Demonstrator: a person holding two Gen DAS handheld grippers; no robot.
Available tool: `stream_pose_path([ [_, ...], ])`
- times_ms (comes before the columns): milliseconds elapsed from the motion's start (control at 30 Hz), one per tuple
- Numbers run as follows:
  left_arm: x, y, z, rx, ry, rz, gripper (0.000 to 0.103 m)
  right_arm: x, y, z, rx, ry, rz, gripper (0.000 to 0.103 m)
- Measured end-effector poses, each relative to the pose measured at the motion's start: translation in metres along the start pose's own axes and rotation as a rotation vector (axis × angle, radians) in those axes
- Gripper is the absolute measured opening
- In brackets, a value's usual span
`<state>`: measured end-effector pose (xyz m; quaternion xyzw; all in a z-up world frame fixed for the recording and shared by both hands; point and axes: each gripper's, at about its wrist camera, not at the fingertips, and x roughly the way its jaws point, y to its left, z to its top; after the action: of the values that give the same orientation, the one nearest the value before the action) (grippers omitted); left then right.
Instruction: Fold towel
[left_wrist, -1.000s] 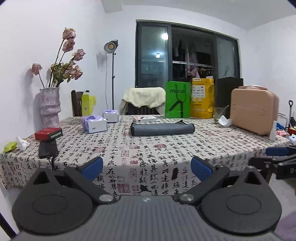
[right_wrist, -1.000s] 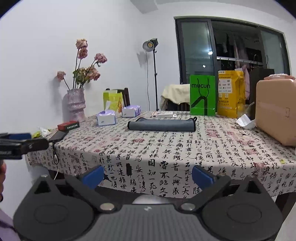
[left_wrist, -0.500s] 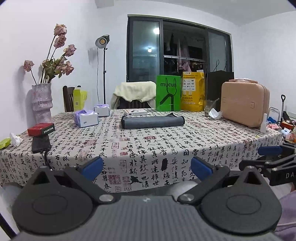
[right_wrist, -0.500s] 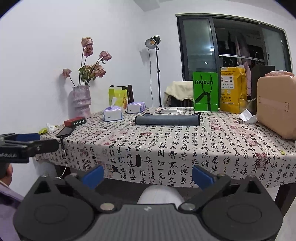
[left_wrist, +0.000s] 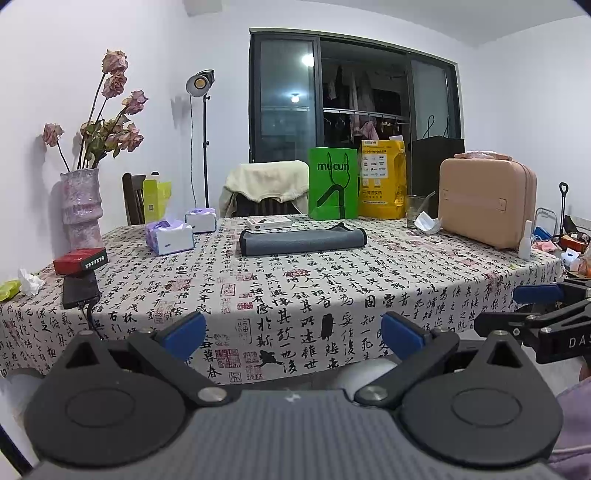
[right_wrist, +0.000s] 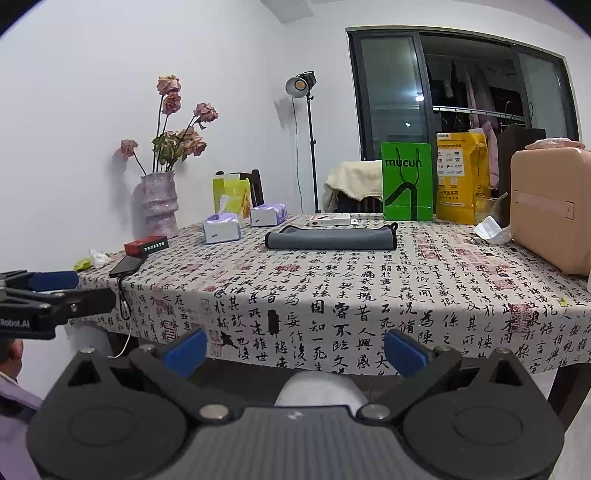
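The grey towel (left_wrist: 302, 240) lay already folded in the far middle of the desk (left_wrist: 369, 295). Both the left gripper (left_wrist: 293, 330) and the right gripper (right_wrist: 295, 347) hung near the desk's front edge, jaws wide open, empty; nothing seemed left.

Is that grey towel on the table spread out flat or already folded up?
Folded. The grey towel lies on the table as a narrow, thick strip with rounded, doubled edges, not one flat sheet. Neither gripper touches it.

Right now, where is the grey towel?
The grey towel lies folded mid-table toward the far edge, just before the green mucun bag, right of the purple tissue box.
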<state>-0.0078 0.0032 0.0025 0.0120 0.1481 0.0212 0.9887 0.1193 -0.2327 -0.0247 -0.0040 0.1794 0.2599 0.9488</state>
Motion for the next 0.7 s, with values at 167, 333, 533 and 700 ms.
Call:
stream_pose_path([
  [167, 0.0001, -0.0003, -0.0002, 0.001, 0.000, 0.000, 0.103, 0.0010, 0.0014, 0.0000, -0.004, 0.000, 0.004, 0.103],
  [333, 0.0003, -0.0001, -0.0001, 0.001, 0.003, -0.002, 0.103, 0.0018, 0.0011, -0.0004, 0.000, 0.004, 0.002, 0.103],
  [533, 0.0005, -0.0001, -0.0001, 0.002, 0.003, -0.001, 0.103, 0.0019, 0.0011, -0.0002, 0.000, 0.005, 0.003, 0.103],
  [700, 0.0004, -0.0002, -0.0002, 0.002, 0.003, -0.001, 0.103, 0.0019, 0.0012, -0.0002, 0.000, 0.005, 0.002, 0.103],
])
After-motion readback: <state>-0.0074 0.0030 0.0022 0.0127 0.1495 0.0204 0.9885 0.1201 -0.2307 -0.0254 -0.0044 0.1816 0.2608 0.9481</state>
